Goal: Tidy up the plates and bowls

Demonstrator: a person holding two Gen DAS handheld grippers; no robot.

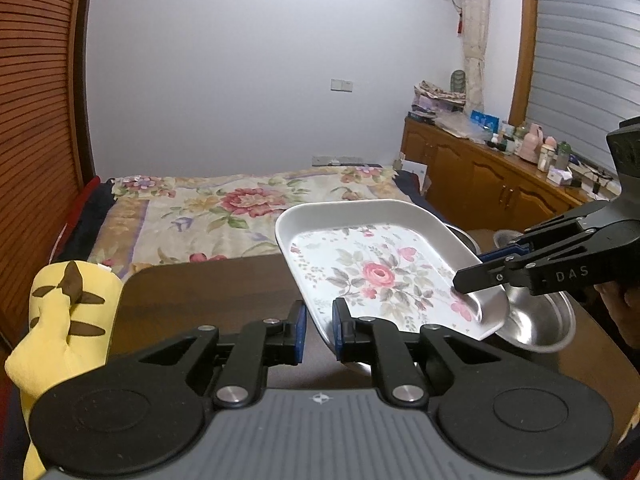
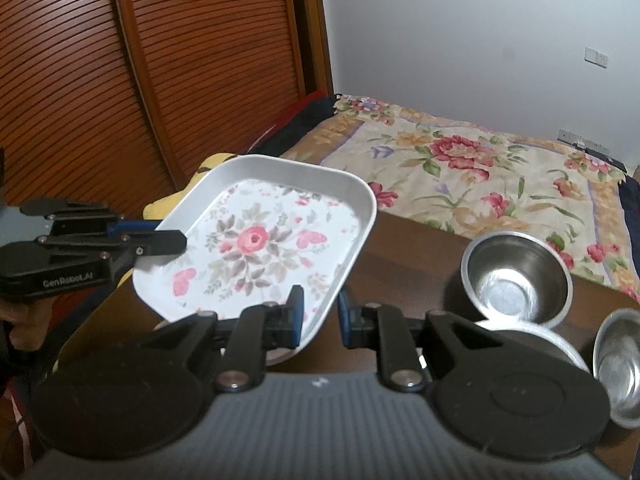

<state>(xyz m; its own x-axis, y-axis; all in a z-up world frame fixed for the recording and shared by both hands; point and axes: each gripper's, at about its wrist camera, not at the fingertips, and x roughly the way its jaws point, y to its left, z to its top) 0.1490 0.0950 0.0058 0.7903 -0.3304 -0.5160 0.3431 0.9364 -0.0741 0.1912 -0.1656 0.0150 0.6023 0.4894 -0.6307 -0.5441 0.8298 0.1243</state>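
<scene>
White rectangular plate (image 1: 372,268); pink rose print

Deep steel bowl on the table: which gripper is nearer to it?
Right. The right gripper clamps the floral tray at the edge beside the deep steel bowl. The left gripper clamps the opposite edge, beyond the tray.

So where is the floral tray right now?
The floral tray is lifted and tilted above the brown table, gripped at opposite edges by the left gripper and right gripper, with steel bowls to its right.
</scene>
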